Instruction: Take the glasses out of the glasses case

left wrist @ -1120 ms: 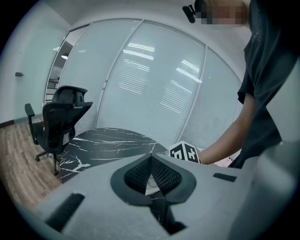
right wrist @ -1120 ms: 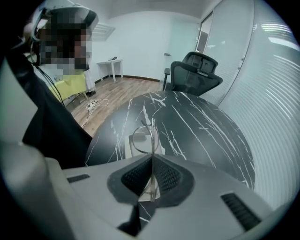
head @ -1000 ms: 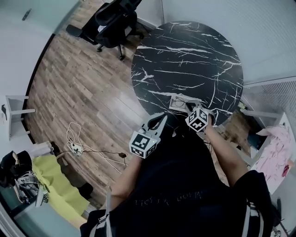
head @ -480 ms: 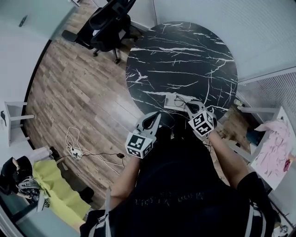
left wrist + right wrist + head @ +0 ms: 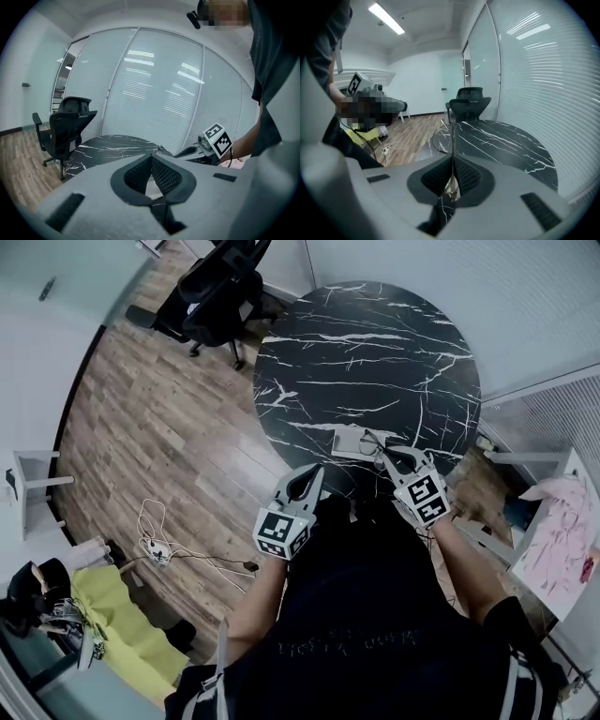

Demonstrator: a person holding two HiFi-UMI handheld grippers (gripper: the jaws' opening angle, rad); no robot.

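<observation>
A pale glasses case (image 5: 343,443) lies near the front edge of the round black marble table (image 5: 366,343). My right gripper (image 5: 384,457) is shut on thin-rimmed glasses (image 5: 370,440), held just above the case's right end. In the right gripper view the wire frame (image 5: 442,135) stands up from between the closed pads (image 5: 464,173). My left gripper (image 5: 312,478) hovers at the table's front edge, left of the case, shut with nothing in it. From the left gripper view, the pads (image 5: 165,174) meet at their tips and the right gripper (image 5: 188,151) shows beyond.
A black office chair (image 5: 214,282) stands on the wood floor at the table's far left. White cables (image 5: 153,532) and a yellow-green cloth (image 5: 117,615) lie on the floor to the left. A pink cloth (image 5: 560,535) is at the right. Blinds and glass walls surround the table.
My right gripper has drawn back toward the person and slightly right, and the glasses now show clear of the case. The left gripper has hardly moved.
</observation>
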